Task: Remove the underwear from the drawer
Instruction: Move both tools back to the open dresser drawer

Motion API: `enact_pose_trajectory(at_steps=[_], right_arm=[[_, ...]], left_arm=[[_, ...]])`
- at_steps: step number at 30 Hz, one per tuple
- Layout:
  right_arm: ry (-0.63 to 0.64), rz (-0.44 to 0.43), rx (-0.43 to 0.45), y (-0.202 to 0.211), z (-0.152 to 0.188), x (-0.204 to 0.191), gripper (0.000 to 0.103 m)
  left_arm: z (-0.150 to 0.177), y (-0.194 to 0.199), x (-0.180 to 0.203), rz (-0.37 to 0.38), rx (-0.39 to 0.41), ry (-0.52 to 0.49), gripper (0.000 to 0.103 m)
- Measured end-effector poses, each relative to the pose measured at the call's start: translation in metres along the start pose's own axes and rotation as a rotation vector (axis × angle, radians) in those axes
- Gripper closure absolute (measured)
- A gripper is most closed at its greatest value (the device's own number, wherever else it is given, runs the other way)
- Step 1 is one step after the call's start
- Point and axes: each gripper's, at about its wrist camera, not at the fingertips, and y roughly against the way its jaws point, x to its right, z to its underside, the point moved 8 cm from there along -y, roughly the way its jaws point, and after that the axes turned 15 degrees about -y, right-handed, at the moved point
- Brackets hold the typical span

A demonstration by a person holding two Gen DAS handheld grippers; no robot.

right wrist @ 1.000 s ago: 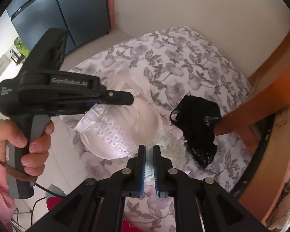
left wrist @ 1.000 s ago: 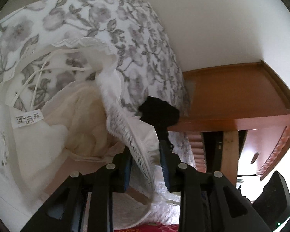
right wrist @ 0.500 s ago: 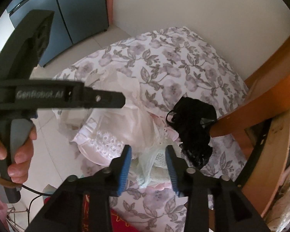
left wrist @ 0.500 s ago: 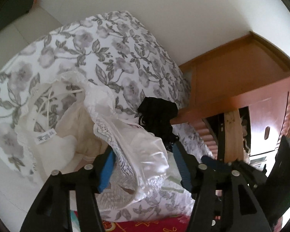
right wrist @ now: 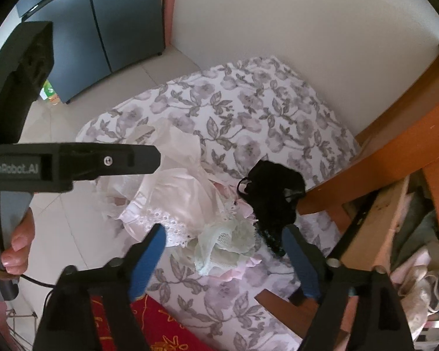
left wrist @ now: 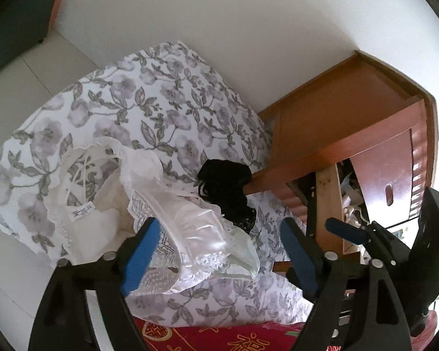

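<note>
The underwear lies in a loose heap on a floral-print cloth [right wrist: 248, 122] spread over the floor, just beside the wooden cabinet [left wrist: 351, 122]. Nearest the right gripper [right wrist: 222, 248] sits a pale green lace piece [right wrist: 225, 245], below and between its blue-padded fingers but not touched by them; the jaws are opening and nothing is pinched. The left gripper [left wrist: 216, 245] hangs over a shiny white satin piece with lace trim [left wrist: 190, 228], which shows between its fingers yet lies free on the pile; its jaws are opening too. In the right wrist view a hand [right wrist: 17, 245] grips the left tool's handle at the left edge. Further off, a cream garment with a sewn-in label [left wrist: 82, 213] lies to the left of the satin piece, and a black lace piece [right wrist: 272, 193] rests against the cabinet's lower edge. To the right, the open drawer [right wrist: 374, 222] shows more pale fabric inside. A red printed mat [left wrist: 219, 336] peeks from under the cloth's near edge, and a dark cupboard [right wrist: 102, 29] stands by the far wall.
</note>
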Motion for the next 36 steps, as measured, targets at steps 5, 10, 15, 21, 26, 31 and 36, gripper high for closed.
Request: enact_pose_trajectory(at_steps=[5, 10, 15, 21, 26, 31, 36], right_arm=[[-0.012, 0.004, 0.053, 0.031, -0.001, 0.008, 0.001], [-0.034, 0.013, 0.134, 0.071, -0.002, 0.025, 0.0], [-0.077, -0.015, 0.203, 0.108, 0.002, 0.048, 0.0], [-0.166, -0.045, 0.281, 0.151, 0.014, 0.09, 0.0], [-0.279, -0.007, 0.371, 0.193, 0.027, 0.155, 0.0], [-0.413, 0.015, 0.407, 0.23, 0.049, 0.229, 0.0], [-0.516, 0.042, 0.425, 0.262, 0.078, 0.292, 0.0]], left_arm=[[-0.003, 0.019, 0.009, -0.002, 0.053, -0.003, 0.006], [-0.01, 0.04, 0.028, -0.012, 0.116, -0.029, 0.0], [-0.022, 0.059, 0.065, -0.031, 0.159, -0.109, 0.0], [-0.038, 0.076, 0.123, -0.052, 0.223, -0.238, 0.0], [-0.052, 0.073, 0.187, -0.026, 0.249, -0.342, 0.0], [-0.055, 0.049, 0.254, -0.002, 0.225, -0.458, 0.0], [-0.051, 0.009, 0.317, 0.056, 0.157, -0.534, 0.0]])
